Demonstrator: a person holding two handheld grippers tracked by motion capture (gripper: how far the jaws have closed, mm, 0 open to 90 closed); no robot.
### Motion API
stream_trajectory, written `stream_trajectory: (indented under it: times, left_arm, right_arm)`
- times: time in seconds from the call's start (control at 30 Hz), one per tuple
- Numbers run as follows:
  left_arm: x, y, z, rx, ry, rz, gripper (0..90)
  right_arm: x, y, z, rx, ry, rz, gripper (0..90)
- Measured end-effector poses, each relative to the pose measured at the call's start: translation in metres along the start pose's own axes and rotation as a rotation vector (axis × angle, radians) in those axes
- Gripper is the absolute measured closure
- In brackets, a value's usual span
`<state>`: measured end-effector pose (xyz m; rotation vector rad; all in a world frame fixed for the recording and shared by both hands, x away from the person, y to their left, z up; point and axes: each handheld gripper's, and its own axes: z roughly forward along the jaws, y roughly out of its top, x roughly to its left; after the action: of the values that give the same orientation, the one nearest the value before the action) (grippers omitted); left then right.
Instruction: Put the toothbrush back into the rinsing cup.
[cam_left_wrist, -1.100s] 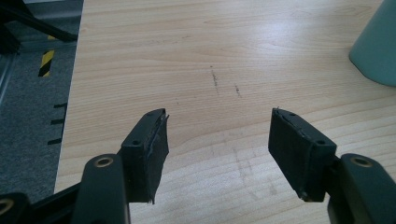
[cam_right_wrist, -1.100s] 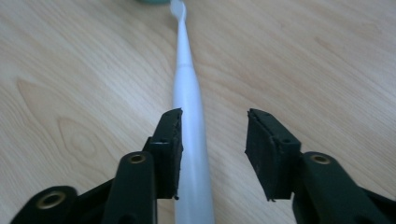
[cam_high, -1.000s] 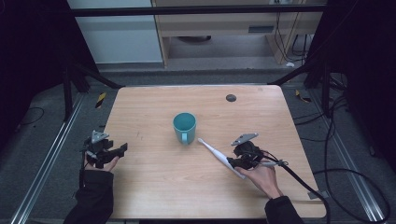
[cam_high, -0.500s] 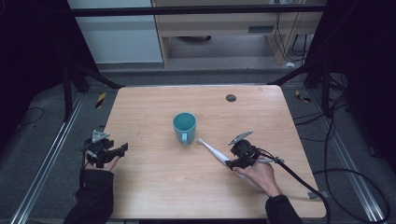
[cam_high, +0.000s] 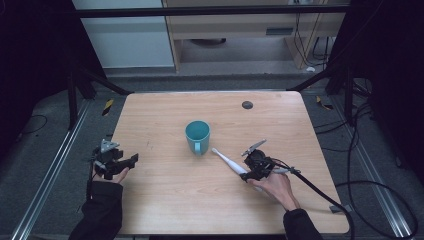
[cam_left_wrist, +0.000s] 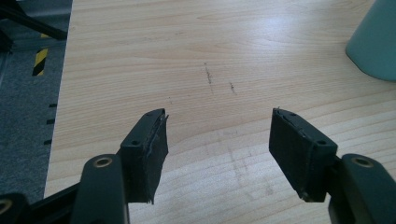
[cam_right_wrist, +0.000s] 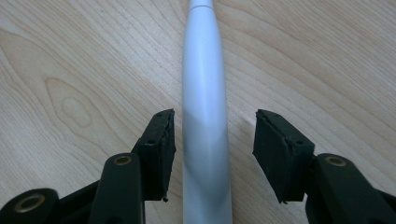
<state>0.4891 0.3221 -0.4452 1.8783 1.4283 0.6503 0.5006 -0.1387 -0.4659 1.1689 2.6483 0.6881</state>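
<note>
A white electric toothbrush lies flat on the wooden table, just in front and to the right of a teal mug, its narrow head end pointing up and left toward the mug's base and its thicker handle running down and right toward the person. The right gripper sits over that handle end, and in the right gripper view the toothbrush's long axis runs straight up the middle between the two black jaws, which stand apart on either side with a gap showing on the right and the left pad close to the handle; they straddle it without yet pinching it. The coming move looks like a simple closing of those jaws across the handle's width. The left gripper waits well apart at the table's left edge, its jaws spread wide over bare wood and holding nothing, with only a corner of the mug in its view. The right hand covers the toothbrush's tail end, and the brush head is too small to make out. A small dark disc lies near the far edge.
</note>
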Motion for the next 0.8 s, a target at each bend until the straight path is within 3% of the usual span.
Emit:
stream_trajectory:
  times: [0.47, 0.8]
  left_arm:
    - [-0.0008, 0.0006, 0.0007, 0.005, 0.002, 0.000, 36.8]
    - [-0.0032, 0.0021, 0.0030, 0.011, 0.000, 0.008, 36.8]
  right_arm:
    - [0.0000, 0.0006, 0.0095, 0.054, 0.023, -0.005, 65.0]
    - [0.0007, 0.0007, 0.0082, 0.071, 0.011, 0.020, 66.1]
